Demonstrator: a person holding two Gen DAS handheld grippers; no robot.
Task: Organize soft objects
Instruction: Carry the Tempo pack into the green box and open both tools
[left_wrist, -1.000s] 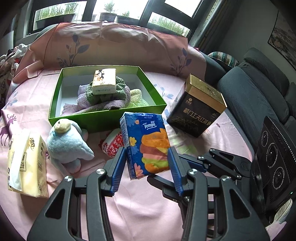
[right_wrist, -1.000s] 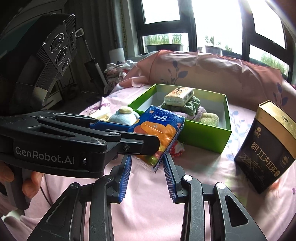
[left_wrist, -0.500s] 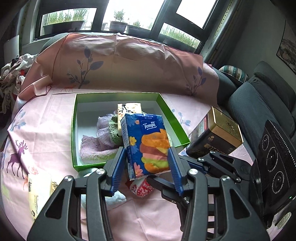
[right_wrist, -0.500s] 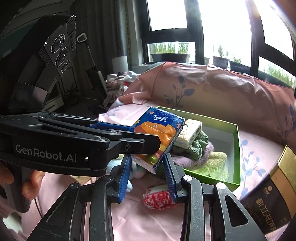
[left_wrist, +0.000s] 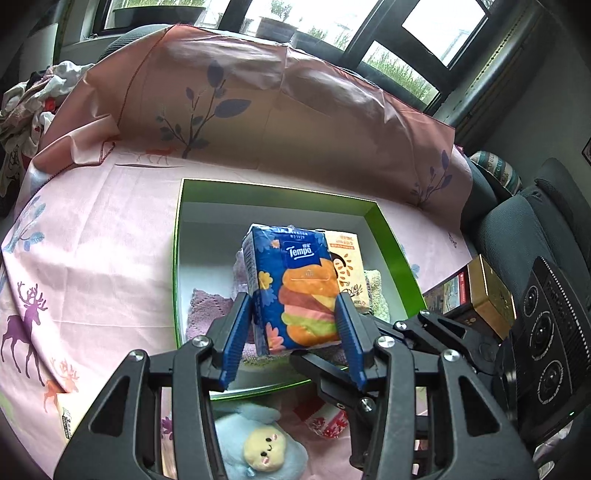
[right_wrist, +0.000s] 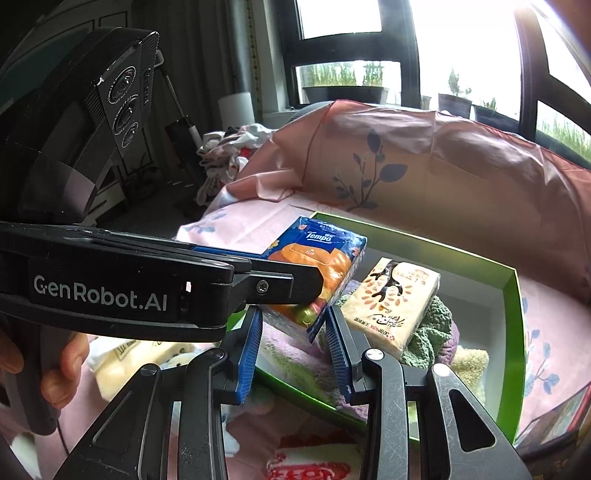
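"Tempo" on the blue tissue pack (left_wrist: 295, 291); "GenRobot.AI" on the left tool (right_wrist: 110, 291).

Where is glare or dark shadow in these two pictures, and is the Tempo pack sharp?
Right wrist view: the window is blown out white, the left side dark. Left wrist view: even light, no strong glare. The Tempo pack reads sharp in both; fisheye bends the green box edges.
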